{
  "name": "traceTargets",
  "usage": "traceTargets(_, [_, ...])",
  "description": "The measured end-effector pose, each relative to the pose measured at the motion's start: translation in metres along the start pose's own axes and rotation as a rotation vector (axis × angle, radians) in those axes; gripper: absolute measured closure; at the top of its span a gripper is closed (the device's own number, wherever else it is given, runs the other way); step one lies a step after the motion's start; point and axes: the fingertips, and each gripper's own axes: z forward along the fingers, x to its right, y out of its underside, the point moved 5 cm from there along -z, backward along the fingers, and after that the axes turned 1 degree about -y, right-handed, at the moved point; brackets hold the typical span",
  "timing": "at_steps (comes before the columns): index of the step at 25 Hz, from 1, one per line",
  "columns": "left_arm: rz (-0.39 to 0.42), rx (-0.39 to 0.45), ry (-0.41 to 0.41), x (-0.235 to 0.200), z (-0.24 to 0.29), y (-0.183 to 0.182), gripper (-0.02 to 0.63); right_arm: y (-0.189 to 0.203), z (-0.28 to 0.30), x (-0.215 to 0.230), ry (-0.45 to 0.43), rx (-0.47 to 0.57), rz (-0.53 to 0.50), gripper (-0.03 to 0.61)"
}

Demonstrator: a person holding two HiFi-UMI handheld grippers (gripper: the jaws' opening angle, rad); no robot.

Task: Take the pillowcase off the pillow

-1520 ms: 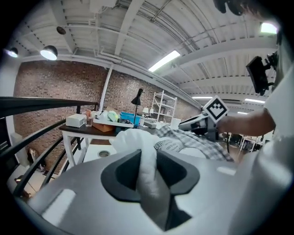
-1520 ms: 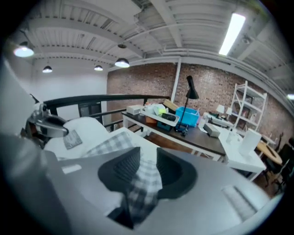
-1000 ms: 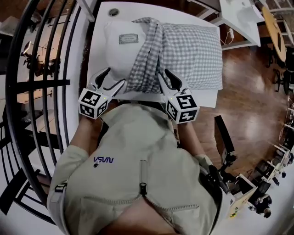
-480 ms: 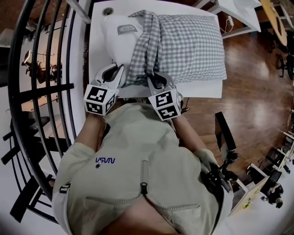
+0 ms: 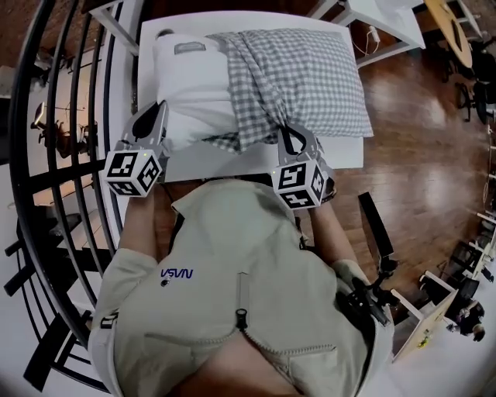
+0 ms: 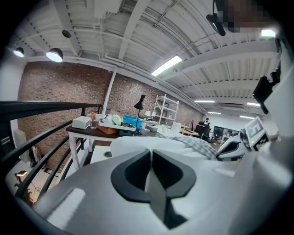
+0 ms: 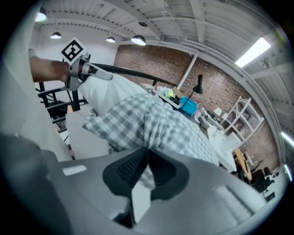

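A white pillow (image 5: 190,85) lies on a white table (image 5: 201,161), its left half bare. The grey-and-white checked pillowcase (image 5: 306,74) covers its right half, with the open edge bunched near the front. My left gripper (image 5: 153,115) is at the pillow's near left edge, and its jaws are shut on the white pillow (image 6: 138,144). My right gripper (image 5: 291,136) is at the front edge of the pillowcase. Its jaws are closing, with checked cloth (image 7: 151,119) pinched between the pads. In the right gripper view, the left gripper (image 7: 85,69) grips the pillow's far end.
A black metal railing (image 5: 70,116) runs along the left of the table. More white tables (image 5: 380,19) stand at the back right over a wooden floor (image 5: 418,139). A cluttered desk (image 6: 98,126) stands beyond the pillow.
Both grippers stood open at the bunched pillowcase edge; now both are closed. The left one has moved left to the bare pillow, the right one right with the cloth, and more white pillow shows.
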Motion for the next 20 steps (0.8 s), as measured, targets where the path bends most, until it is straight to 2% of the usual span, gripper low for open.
traceTargets(3, [-0.063,-0.033,-0.027,-0.006,0.001,0.018,0.592,0.032,0.017,0.013,0.000,-0.082,0.017,0.557])
traceTargets(6, [-0.122,-0.098,-0.052,-0.008,0.005,0.049,0.594,0.056,0.039,0.010,-0.060,-0.140,0.060,0.557])
traceTargets(9, [-0.160,-0.147,-0.061,-0.006,0.003,0.078,0.592,0.065,0.053,-0.002,-0.122,-0.176,0.101,0.566])
traceTargets(12, [-0.175,-0.148,-0.026,-0.001,-0.006,0.084,0.579,0.067,0.058,-0.007,-0.170,-0.180,0.162,0.566])
traceTargets(14, [-0.135,-0.142,0.002,0.003,-0.015,0.072,0.563,0.068,0.058,-0.006,-0.183,-0.174,0.190,0.566])
traceTargets(18, [0.023,-0.162,0.012,0.014,-0.022,0.039,0.528,0.069,0.058,-0.006,-0.199,-0.169,0.202,0.566])
traceTargets(20, [0.091,-0.135,0.009,0.023,-0.016,0.021,0.520,0.069,0.058,-0.009,-0.208,-0.166,0.201,0.566])
